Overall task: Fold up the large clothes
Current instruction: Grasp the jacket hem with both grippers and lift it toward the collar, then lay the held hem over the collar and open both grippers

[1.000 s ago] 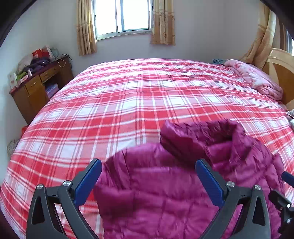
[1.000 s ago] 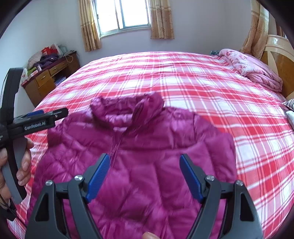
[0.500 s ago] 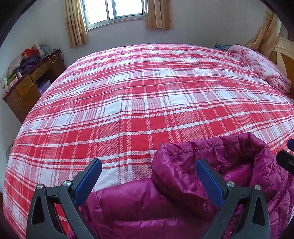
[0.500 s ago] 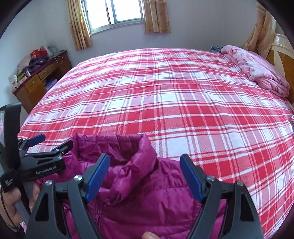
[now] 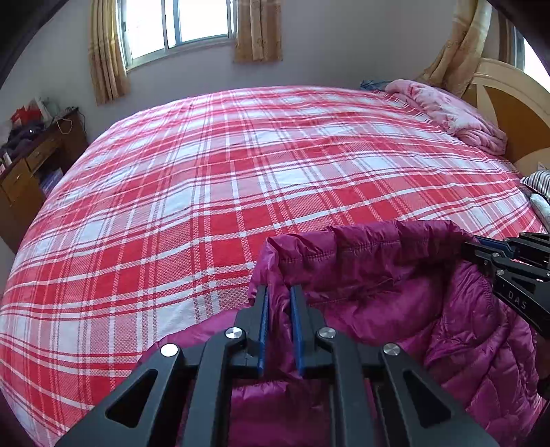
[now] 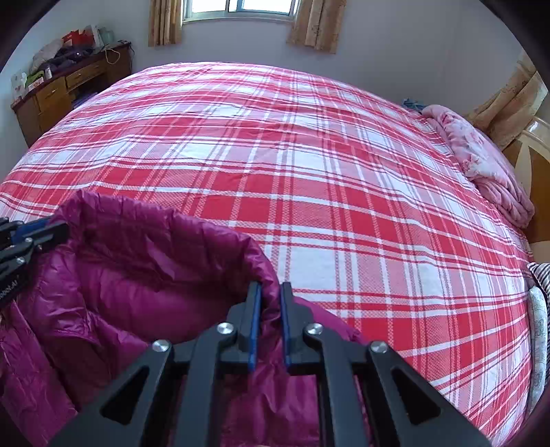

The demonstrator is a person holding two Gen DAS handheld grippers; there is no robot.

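Centrally, both wrist views show a magenta quilted down jacket [image 5: 395, 309] lying at the near edge of a bed covered by a red-and-white plaid sheet [image 5: 223, 192]. Left gripper [image 5: 279, 292]: its 2 blue-padded fingers [image 5: 263, 330] stand nearly together, pinching a fold of the jacket at the left end of the raised collar [image 5: 361, 240]. Right gripper [image 6: 268, 289]: its 2 fingers [image 6: 254, 326] are likewise drawn close, clamping the jacket fabric at the right end of the collar [image 6: 154, 233]. Between the 2 grips the collar stands up as an open arc, with the shiny lining facing the cameras and the jacket body [image 6: 86, 326] spreading below it toward the viewer. Each gripper appears at the edge of the other's view: the right one at the far right of the left view [image 5: 515, 271], the left one at the far left of the right view [image 6: 24, 247].

Background: a crumpled pink blanket [image 5: 447, 113] lies by the wooden headboard [image 5: 515, 103] at the far right of the bed; a wooden desk [image 6: 62, 89] piled with items stands at the left wall; a curtained window [image 5: 178, 24] occupies the far wall.
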